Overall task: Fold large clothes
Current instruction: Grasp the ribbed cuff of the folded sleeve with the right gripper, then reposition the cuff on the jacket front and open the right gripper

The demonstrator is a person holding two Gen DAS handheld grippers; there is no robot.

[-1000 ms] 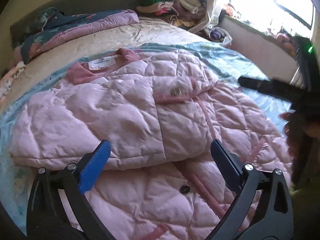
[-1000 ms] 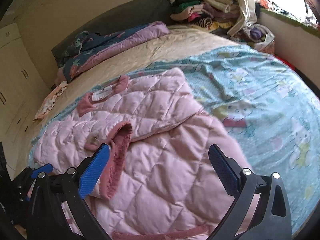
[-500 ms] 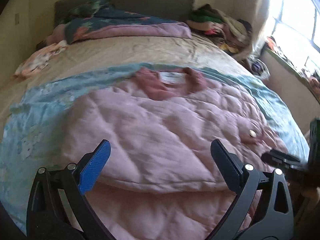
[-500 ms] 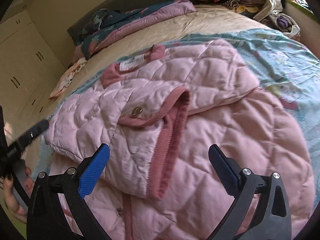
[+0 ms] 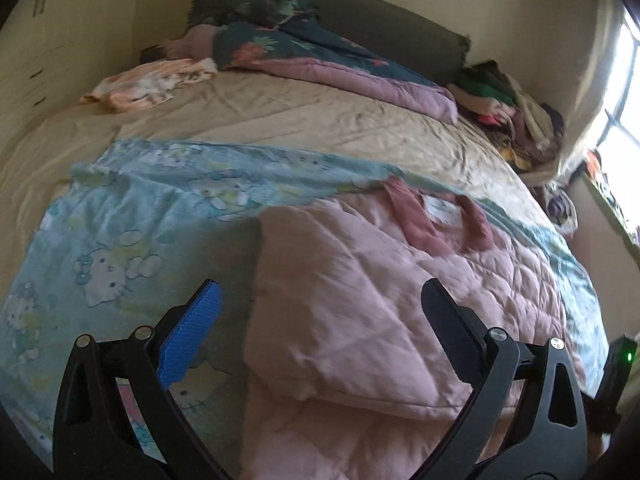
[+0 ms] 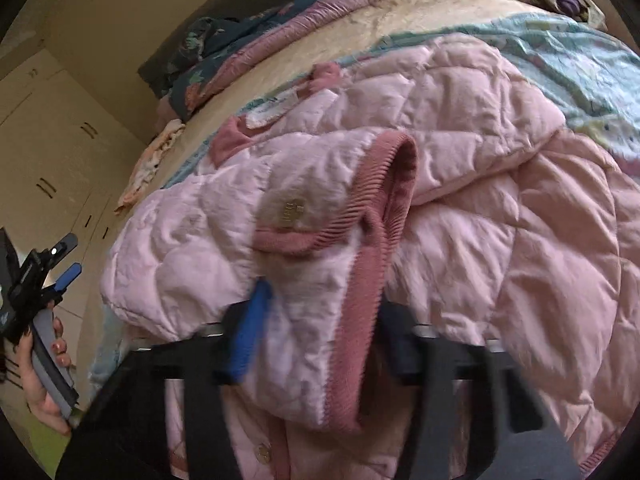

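A pink quilted jacket [image 5: 360,280] lies on the bed with its dark pink collar [image 5: 436,220] at the far end. One sleeve is folded across its front, ribbed cuff [image 6: 384,208] up. My right gripper [image 6: 320,332] is low over that sleeve, its jaws closing with sleeve fabric and cuff trim bunched between the pads; the picture is blurred there. My left gripper [image 5: 320,292] stands open above the jacket's left edge with nothing between its fingers. A hand holds it at the far left of the right wrist view [image 6: 44,280].
A light blue cartoon blanket [image 5: 120,240] lies under the jacket on a beige sheet [image 5: 280,120]. A folded quilt [image 5: 340,68] and a peach cloth [image 5: 148,84] lie by the headboard. Piled clothes [image 5: 504,108] sit at the far right corner. A cream wardrobe [image 6: 52,140] stands left.
My left gripper has swung left, from over the jacket's middle to its left edge. My right gripper has come down onto the folded sleeve and its wide jaws have narrowed around it.
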